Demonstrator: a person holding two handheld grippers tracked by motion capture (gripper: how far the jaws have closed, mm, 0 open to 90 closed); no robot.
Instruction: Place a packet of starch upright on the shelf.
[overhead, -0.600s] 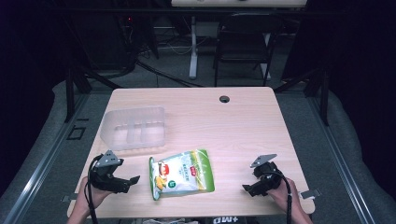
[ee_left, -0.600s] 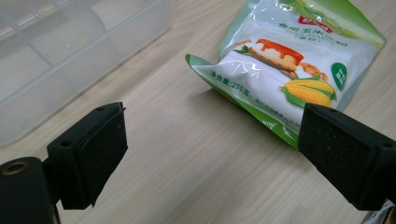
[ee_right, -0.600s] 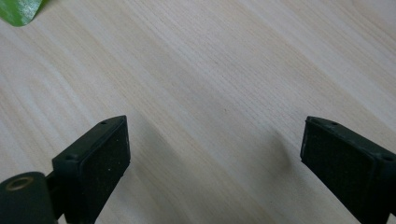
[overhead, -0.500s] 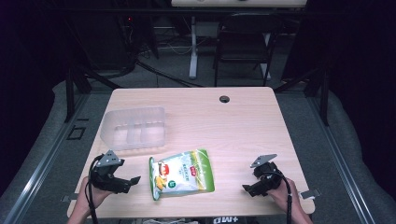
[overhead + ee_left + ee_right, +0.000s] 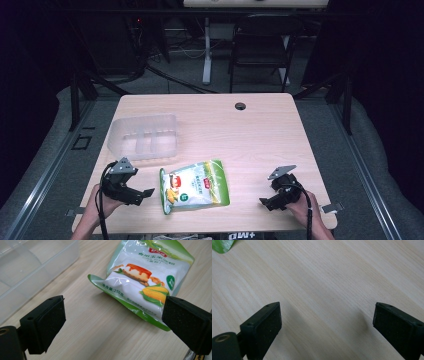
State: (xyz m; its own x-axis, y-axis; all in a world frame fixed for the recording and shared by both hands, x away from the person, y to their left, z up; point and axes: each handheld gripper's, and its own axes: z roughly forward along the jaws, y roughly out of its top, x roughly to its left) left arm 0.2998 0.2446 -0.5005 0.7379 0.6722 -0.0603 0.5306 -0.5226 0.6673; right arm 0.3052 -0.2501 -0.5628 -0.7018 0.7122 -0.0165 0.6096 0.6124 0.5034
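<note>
A green and white pouch of corn starch (image 5: 194, 186) lies flat near the table's front edge, and its lower corner shows close ahead in the left gripper view (image 5: 143, 277). My left gripper (image 5: 145, 192) sits just left of the pouch, open, with bare wood between its pads (image 5: 48, 322). Off to the right, my right gripper (image 5: 264, 202) rests low over the table, also open, facing the pouch from a distance. In the right gripper view its fingers (image 5: 263, 327) frame only wood, with a green corner of the pouch (image 5: 223, 245) at the top left.
A clear plastic compartment box (image 5: 145, 137) stands behind the left gripper, and its wall appears in the left gripper view (image 5: 30, 267). A round cable hole (image 5: 240, 106) sits at the table's far edge. A chair (image 5: 260, 45) and desk legs stand beyond the table.
</note>
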